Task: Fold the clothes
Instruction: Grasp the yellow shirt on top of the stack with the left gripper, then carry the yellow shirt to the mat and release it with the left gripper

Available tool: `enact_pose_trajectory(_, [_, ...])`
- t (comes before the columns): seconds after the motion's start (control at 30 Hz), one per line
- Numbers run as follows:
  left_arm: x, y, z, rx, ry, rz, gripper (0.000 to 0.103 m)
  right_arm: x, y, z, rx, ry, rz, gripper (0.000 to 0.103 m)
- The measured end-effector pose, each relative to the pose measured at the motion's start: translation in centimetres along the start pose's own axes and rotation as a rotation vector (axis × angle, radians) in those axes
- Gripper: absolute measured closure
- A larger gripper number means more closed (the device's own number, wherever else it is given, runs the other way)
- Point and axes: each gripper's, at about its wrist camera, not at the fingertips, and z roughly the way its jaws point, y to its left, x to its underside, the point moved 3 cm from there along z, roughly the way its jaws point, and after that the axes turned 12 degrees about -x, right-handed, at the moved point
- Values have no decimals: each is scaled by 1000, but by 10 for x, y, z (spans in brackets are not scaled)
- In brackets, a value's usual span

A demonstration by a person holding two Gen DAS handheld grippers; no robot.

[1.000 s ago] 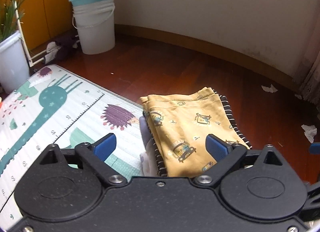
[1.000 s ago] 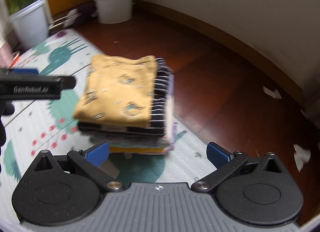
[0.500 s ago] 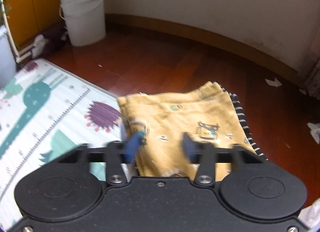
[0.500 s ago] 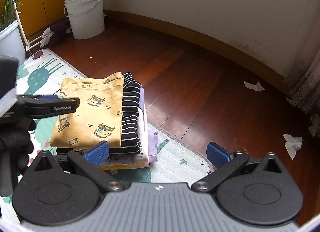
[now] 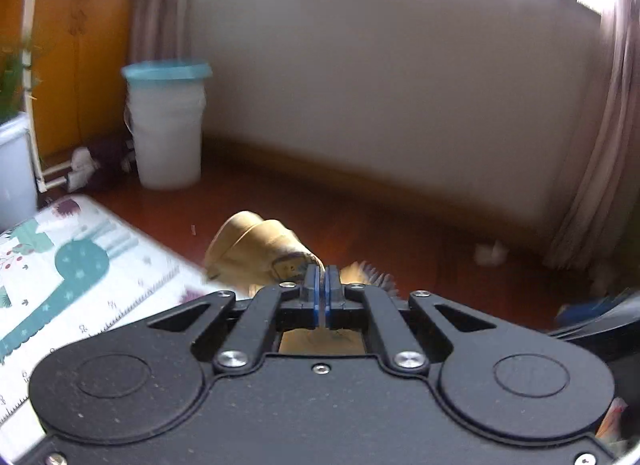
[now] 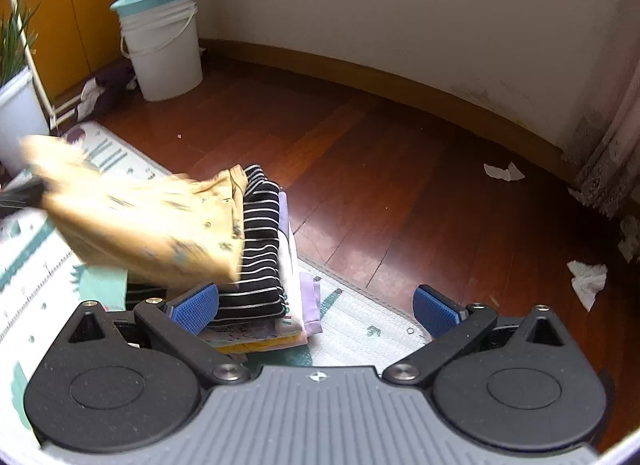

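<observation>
Pinching the yellow printed garment (image 6: 136, 221) at its near edge, your left hand-held gripper (image 5: 322, 293) has its jaws clamped together on the cloth, peeling it up off the stack of folded clothes (image 6: 264, 265) on the play mat (image 6: 360, 321), likely to refold it. Your right hand-held gripper (image 6: 316, 305) hovers beside the stack, jaws apart and empty, apparently ready to assist.

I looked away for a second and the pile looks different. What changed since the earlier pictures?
The left gripper closed on the yellow garment that lay folded on top of the pile and lifted it up and off to the left; it now hangs blurred above the striped garment. The right gripper is open and empty as before. The rest of the pile, the mat and the bucket are unchanged.
</observation>
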Motion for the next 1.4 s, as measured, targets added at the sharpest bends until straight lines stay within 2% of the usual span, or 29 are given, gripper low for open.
enact_pose_trajectory(0.07, [-8,14,-40,-22,-32,3,103,-1,3,-5,-24,-10,25,0])
enact_pose_trajectory(0.13, [-19,36,-90,-17,-111,-46,103,-2,13,-12,-59,-18,38,0])
enact_pose_trajectory(0.2, [-25,47,-130,-44,-152,-28,103,-3,26,-20,-95,-32,36,0])
enact_pose_trajectory(0.27, [-26,54,-158,-127,-127,22,103,-5,42,-29,-132,-49,34,0])
enact_pose_trajectory(0.37, [-21,65,-203,-205,-133,88,103,-4,68,-41,-191,-61,29,0])
enact_pose_trajectory(0.4, [-14,73,-208,-265,-91,109,103,-3,78,-46,-213,-62,26,0])
enact_pose_trajectory(0.47, [-5,93,-237,-332,-71,62,103,1,101,-55,-268,-57,18,0])
enact_pose_trajectory(0.57, [16,107,-297,-399,-109,21,103,9,142,-70,-368,-37,-16,0])
enact_pose_trajectory(0.67, [53,123,-330,-495,-25,29,103,16,185,-89,-479,-42,-69,0])
enact_pose_trajectory(0.83, [77,128,-391,-535,-21,-7,103,38,252,-116,-635,-36,-205,0])
enact_pose_trajectory(0.97, [86,140,-411,-542,24,-37,103,52,285,-127,-711,-5,-258,0])
enact_pose_trajectory(1.1, [102,157,-413,-548,98,14,103,65,310,-140,-763,11,-295,0])
enact_pose_trajectory(1.2, [134,188,-380,-546,203,-4,103,79,326,-146,-794,9,-349,0])
enact_pose_trajectory(1.33, [194,233,-321,-572,399,-42,102,109,345,-135,-755,34,-524,0])
enact_pose_trajectory(1.4, [210,248,-297,-612,476,-4,85,125,354,-123,-742,63,-604,0])
